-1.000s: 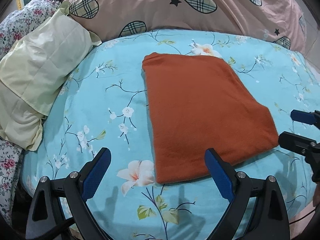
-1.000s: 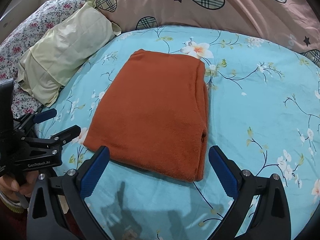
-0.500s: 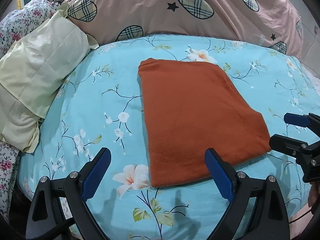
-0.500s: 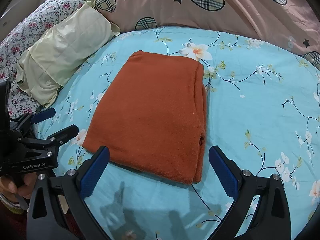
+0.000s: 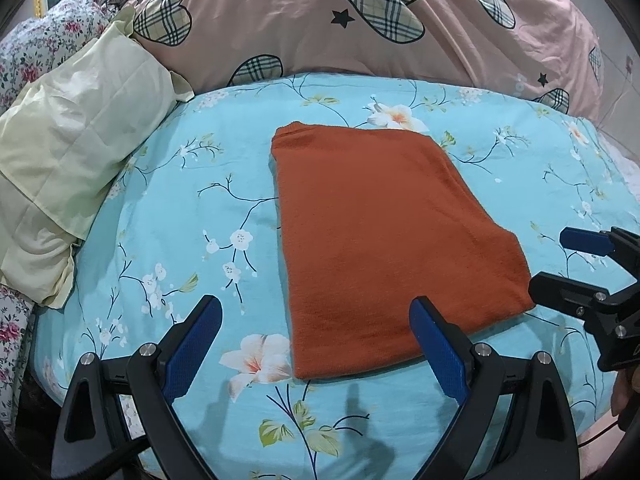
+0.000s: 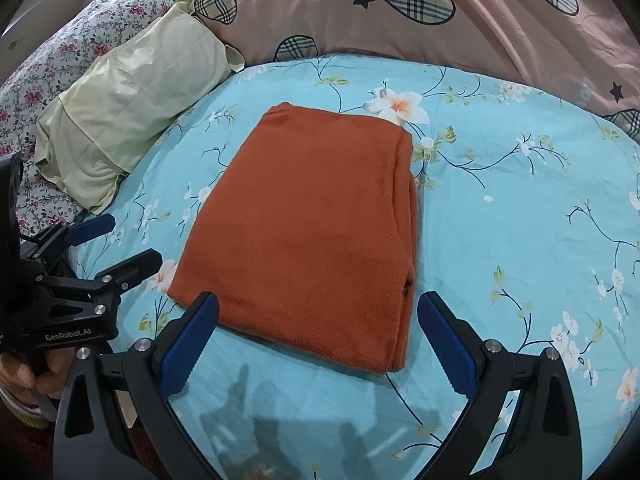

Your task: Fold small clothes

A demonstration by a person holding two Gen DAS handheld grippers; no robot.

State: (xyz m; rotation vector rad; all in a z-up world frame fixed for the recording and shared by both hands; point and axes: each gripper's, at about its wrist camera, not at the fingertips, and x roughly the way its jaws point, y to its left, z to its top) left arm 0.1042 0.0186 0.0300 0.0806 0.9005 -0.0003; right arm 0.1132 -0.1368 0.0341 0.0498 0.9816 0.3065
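A folded rust-orange garment [image 5: 384,236] lies flat on the light blue floral bedsheet [image 5: 192,208]; in the right wrist view it [image 6: 316,224] shows layered edges along its right side. My left gripper [image 5: 316,340] is open and empty, held above the sheet just short of the garment's near edge. My right gripper [image 6: 320,336] is open and empty, also just short of the near edge. Each gripper shows in the other's view: the right one [image 5: 560,264] at the garment's right corner, the left one [image 6: 112,240] at its left corner.
A pale yellow pillow [image 5: 68,160] lies at the left. A pink quilt with plaid hearts [image 5: 360,20] is bunched along the back. A floral blanket [image 6: 52,72] lies at the far left. The bed's front edge runs just below the grippers.
Both grippers have drawn back from the garment and toward the bed's front edge. The garment lies still. Both stay open.
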